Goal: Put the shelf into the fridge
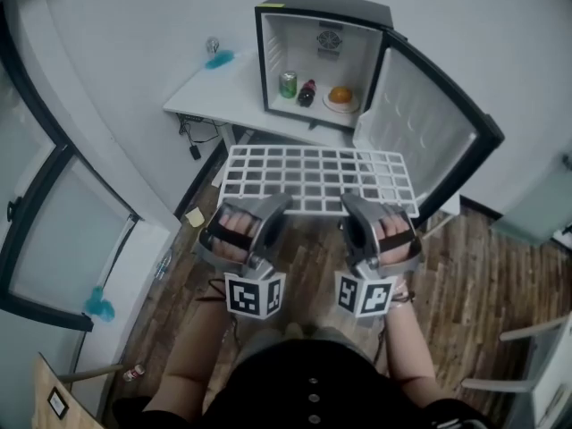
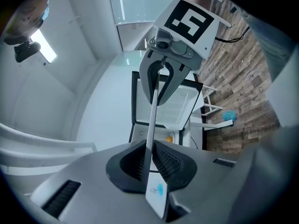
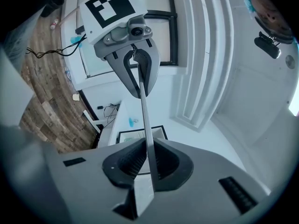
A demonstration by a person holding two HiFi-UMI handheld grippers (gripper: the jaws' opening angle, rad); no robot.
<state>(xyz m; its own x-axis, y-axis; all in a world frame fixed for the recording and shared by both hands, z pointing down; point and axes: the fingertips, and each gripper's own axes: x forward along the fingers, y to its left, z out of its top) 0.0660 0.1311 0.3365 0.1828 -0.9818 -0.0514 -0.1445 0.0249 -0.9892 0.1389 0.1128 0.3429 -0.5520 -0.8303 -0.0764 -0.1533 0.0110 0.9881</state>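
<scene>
Open fridge (image 1: 326,5): can (image 1: 288,84), bottle (image 1: 307,92), perhaps orange (image 1: 340,94)

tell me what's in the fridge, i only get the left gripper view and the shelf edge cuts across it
observer: a green can, a dark bottle and an orange on a plate stand on the fridge floor.
operator: any shelf inside already
observer: none shows; the only one in view is the white wire shelf you carry.
operator: anything beside the fridge
observer: a teal object lies on the white table to its left.
</scene>
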